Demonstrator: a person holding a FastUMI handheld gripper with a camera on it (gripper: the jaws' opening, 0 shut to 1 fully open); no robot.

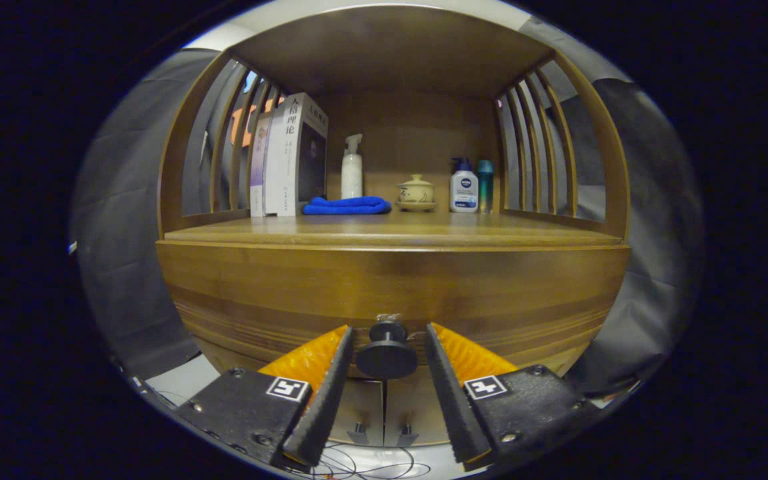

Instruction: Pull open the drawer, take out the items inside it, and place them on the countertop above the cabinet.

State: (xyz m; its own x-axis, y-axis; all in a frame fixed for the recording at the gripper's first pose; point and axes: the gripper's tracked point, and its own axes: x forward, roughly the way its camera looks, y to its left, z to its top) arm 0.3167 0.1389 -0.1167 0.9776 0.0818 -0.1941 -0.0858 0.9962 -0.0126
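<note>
We see the hand-held gripper [387, 347] spread wide, gripping nothing | black drawer knob [387, 353] sits between our fingertips, touching neither, stem running straight ahead into the closed drawer [391, 293] | drawer contents hidden | counter [391, 233] above and beyond, carrying books [289, 155], blue cloth [347, 205], bottles, lidded cup [416, 192]

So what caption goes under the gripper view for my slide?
Open tool straddles the closed drawer's black knob, fingers not yet pressing; countertop above.

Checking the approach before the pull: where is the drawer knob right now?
In the gripper view, the black drawer knob sits on the drawer front, between the open gripper fingers, neither pad touching it.
</note>
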